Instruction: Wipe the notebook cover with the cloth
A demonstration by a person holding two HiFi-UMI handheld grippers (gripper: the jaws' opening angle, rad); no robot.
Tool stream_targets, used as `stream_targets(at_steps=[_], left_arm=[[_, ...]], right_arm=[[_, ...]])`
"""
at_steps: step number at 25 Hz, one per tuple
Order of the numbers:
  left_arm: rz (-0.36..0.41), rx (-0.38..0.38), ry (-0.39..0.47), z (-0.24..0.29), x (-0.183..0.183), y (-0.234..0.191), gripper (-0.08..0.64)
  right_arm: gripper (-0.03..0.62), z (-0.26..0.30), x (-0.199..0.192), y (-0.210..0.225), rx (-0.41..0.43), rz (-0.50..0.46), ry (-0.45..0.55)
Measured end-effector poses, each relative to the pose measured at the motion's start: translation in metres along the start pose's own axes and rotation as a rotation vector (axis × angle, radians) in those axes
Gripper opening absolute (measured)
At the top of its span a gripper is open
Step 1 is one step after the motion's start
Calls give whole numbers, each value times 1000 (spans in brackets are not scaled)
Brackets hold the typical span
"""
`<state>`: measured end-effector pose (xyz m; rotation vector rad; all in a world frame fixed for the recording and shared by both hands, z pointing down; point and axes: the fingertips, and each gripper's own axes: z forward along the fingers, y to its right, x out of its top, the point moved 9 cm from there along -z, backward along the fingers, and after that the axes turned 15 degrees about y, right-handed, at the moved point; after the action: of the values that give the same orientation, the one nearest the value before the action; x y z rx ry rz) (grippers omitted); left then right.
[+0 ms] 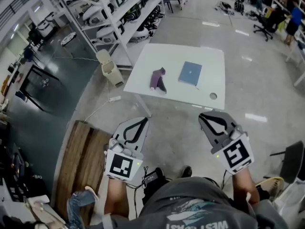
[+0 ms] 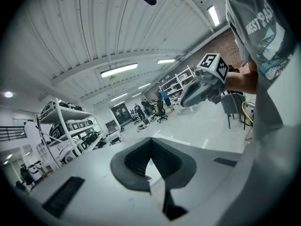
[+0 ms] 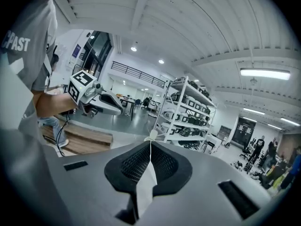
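Note:
In the head view a blue notebook [image 1: 190, 73] lies flat on the white table [image 1: 209, 66], and a crumpled purple cloth [image 1: 157, 79] sits just left of it. Both grippers are held well short of the table, over the floor. My left gripper [image 1: 144, 120] is shut with nothing in it, its jaws meeting at the tip [image 2: 150, 140]. My right gripper [image 1: 202, 115] is also shut and empty, pads together [image 3: 150, 144]. Each gripper view looks out across the room and catches the other gripper [image 2: 203, 84] [image 3: 99, 101]. Neither shows the table's objects.
A small round object [image 1: 213, 96] lies near the table's front right corner. A white bin [image 1: 110, 68] stands left of the table, by the shelving racks [image 1: 121, 8]. A wooden pallet [image 1: 81, 161] is at my lower left. Office chairs [image 1: 264, 25] stand far back.

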<state>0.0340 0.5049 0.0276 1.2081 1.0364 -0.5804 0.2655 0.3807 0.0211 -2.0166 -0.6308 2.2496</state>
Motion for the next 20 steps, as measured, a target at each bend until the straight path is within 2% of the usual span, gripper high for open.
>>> stream_targets(at_steps=[7, 12, 20], left_arm=[[8, 28, -23, 7, 5, 4, 2], [0, 37, -39, 17, -8, -4, 2], [-9, -3, -21, 47, -33, -40, 2]], right_arm=[[32, 1, -9, 15, 17, 14, 16], [32, 13, -17, 25, 23, 20, 12], [32, 52, -25, 44, -2, 22, -15]])
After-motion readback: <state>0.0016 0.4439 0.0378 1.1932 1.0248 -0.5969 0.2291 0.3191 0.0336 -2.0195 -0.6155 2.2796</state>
